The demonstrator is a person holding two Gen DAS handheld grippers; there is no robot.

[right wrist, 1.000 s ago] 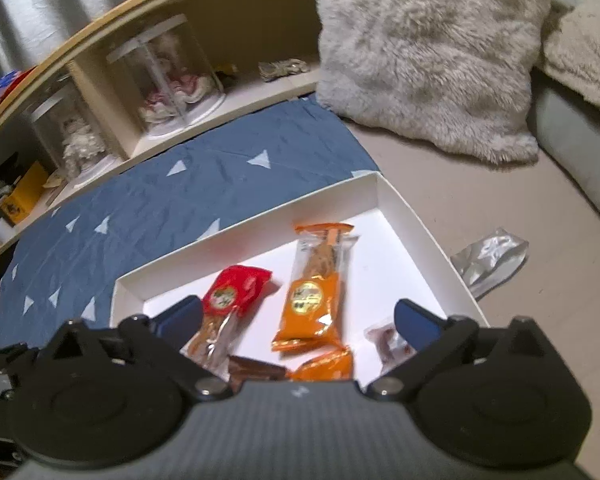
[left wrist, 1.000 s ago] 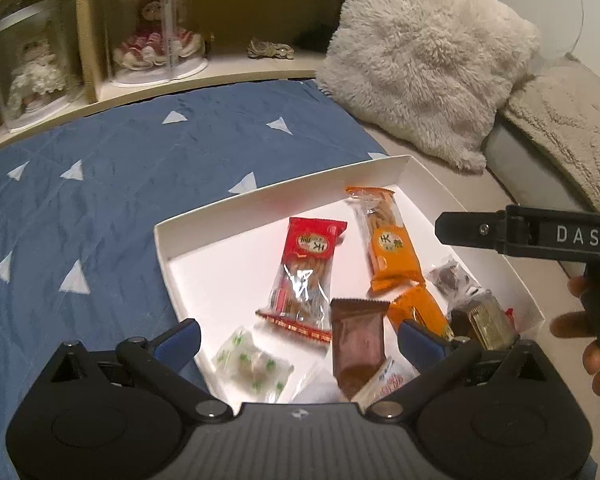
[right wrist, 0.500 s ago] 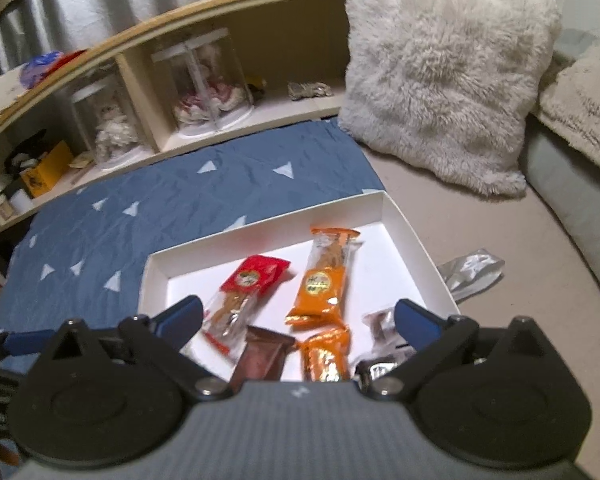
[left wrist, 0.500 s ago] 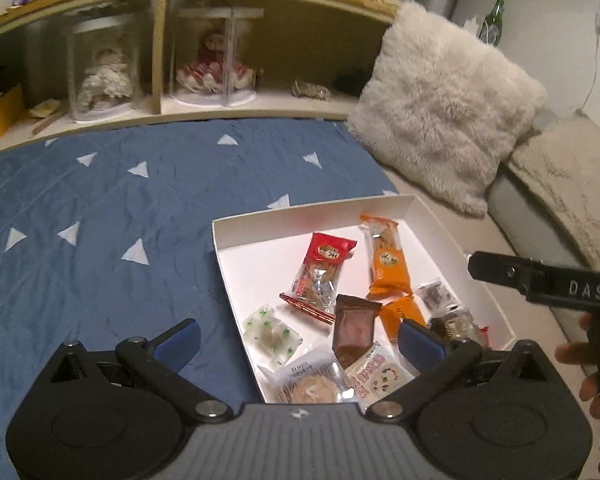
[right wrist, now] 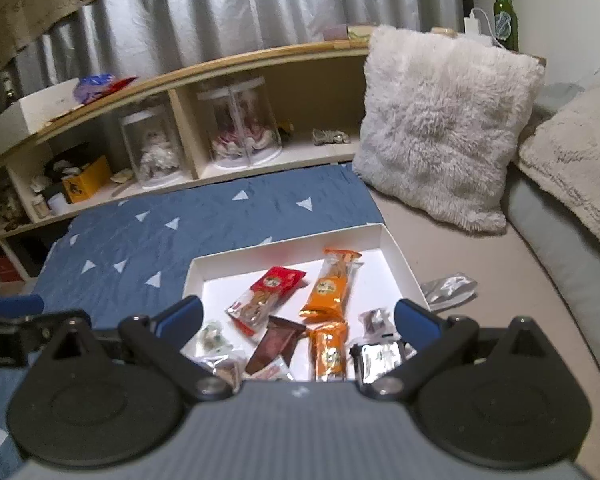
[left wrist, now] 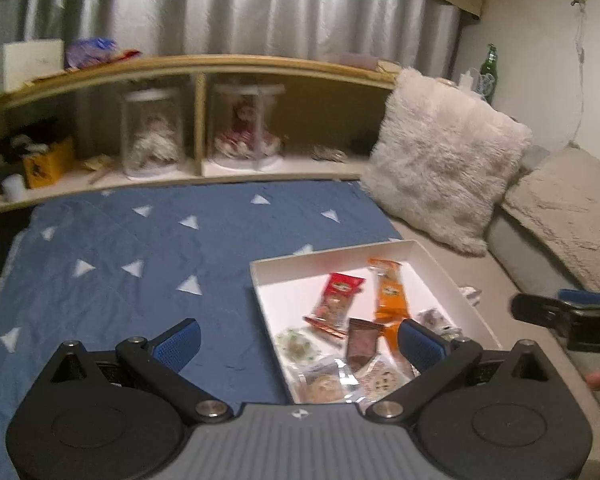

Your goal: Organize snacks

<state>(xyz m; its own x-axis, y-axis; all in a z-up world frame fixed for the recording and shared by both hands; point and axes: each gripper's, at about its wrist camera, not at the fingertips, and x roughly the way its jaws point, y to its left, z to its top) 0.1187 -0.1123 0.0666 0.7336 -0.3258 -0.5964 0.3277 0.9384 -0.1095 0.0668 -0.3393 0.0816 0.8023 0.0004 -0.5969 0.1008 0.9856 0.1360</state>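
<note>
Far left, a wooden two-tier shelf (right wrist: 260, 60) runs along silver-grey pleated curtains (right wrist: 240, 12); two clear cylindrical display cases with dolls inside (right wrist: 238, 124) stand in its lower bays. In front of it, a blue bedspread with white triangles (left wrist: 140, 256) covers the bed. Left tongs (left wrist: 300, 340) hang above the bedspread's near edge, blue-padded fingers wide apart, nothing between them. A shallow white rectangular cardboard tray (right wrist: 284, 248) lies partly on the bedspread, partly on the beige mattress surface (right wrist: 500, 300). Inside the tray, left to right: a small clear packet with green print (right wrist: 212, 334), a red-topped clear snack packet (right wrist: 266, 294) lying slantwise, a brown wrapped bar (right wrist: 276, 342) just below it, a long orange-and-clear snack packet (right wrist: 332, 284), a smaller orange packet (right wrist: 330, 352) below that, a small dark clear-wrapped sweet (right wrist: 374, 318), and a silver foil packet (right wrist: 380, 358) at the near right corner. More clear-wrapped biscuits (left wrist: 324, 380) sit at the tray's near end, blurred. Right tongs (right wrist: 298, 320) hover over the tray's near half, fingers spread wide, empty. Outside the tray, just beside its right wall, a crumpled silver wrapper (right wrist: 450, 288) lies on the mattress. Further right, a fluffy white square cushion (right wrist: 440, 128) leans upright; a green glass bottle (right wrist: 506, 12) stands behind it.
</note>
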